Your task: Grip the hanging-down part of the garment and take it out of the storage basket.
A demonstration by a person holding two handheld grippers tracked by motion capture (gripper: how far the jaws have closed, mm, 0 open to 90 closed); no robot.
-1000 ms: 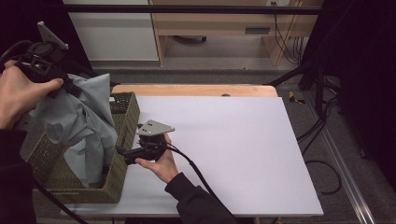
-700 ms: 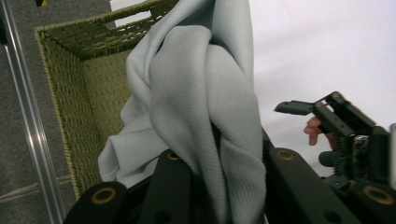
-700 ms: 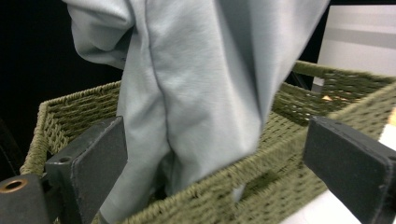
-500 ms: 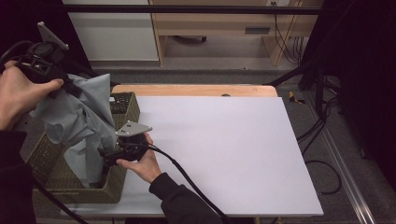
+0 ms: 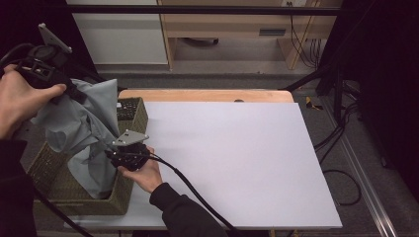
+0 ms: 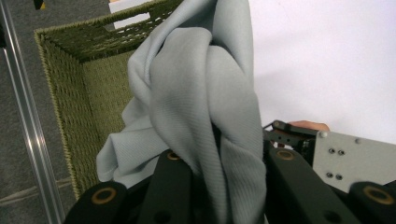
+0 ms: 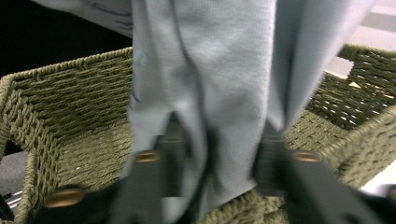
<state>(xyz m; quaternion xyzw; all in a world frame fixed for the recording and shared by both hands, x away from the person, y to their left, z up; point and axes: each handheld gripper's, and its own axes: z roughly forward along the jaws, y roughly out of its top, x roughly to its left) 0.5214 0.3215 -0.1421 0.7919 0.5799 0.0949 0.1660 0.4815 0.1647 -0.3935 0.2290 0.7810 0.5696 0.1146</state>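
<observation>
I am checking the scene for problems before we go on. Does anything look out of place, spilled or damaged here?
Nothing stands out. The grey cloth hangs bunched from the left gripper above the woven basket, its lower end inside the basket, and the right gripper has cloth between its jaws. No tear shows.

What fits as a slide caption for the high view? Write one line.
Left claw lifts a grey garment from a woven basket as the right claw meets its lower folds.
</observation>
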